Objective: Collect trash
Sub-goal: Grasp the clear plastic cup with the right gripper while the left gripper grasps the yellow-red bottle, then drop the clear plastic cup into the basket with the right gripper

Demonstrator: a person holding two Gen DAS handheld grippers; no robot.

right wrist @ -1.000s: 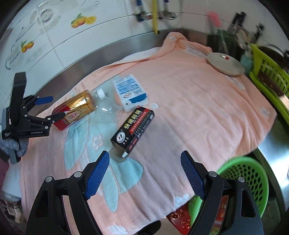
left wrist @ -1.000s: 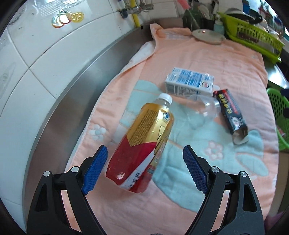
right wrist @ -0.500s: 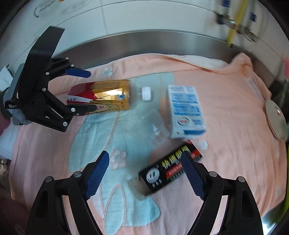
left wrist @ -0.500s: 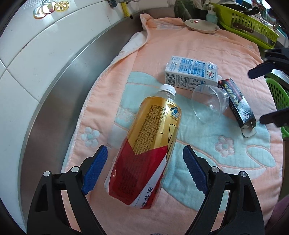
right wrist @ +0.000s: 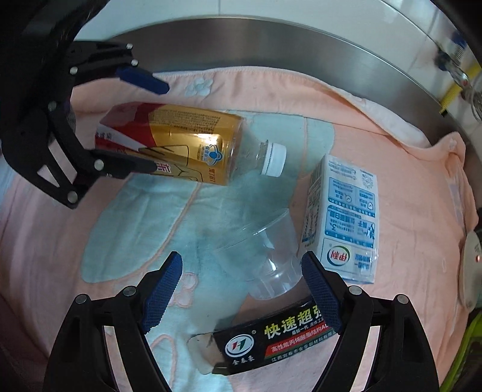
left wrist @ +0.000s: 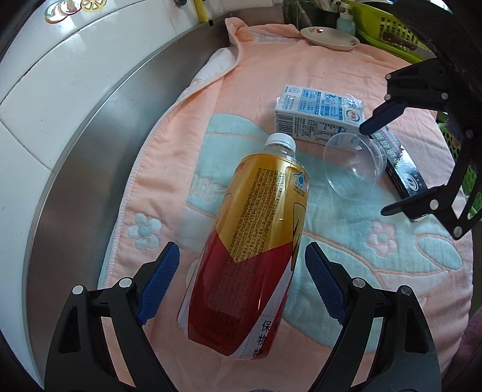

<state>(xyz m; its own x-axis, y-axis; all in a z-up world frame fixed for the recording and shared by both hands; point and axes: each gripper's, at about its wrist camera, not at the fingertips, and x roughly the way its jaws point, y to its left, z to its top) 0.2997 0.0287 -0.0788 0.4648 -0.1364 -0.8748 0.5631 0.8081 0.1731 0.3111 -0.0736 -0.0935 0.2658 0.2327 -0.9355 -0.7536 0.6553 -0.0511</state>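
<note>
Where legible — black box reads 快速超强, milk carton 伊利.

Under me: peach towel with pale blue flower print, spread over steel counter. White tiled wall behind. Small plate and green basket at towel's far end.

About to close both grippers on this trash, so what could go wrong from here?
1. The clear plastic cup lying on its side between the open right gripper fingers looks thin; a hard squeeze may crush it or make it slip out.
2. The right gripper may also snag the black carton just beneath the cup.
3. The round gold-and-red labelled bottle could roll away from the open left gripper.
</note>
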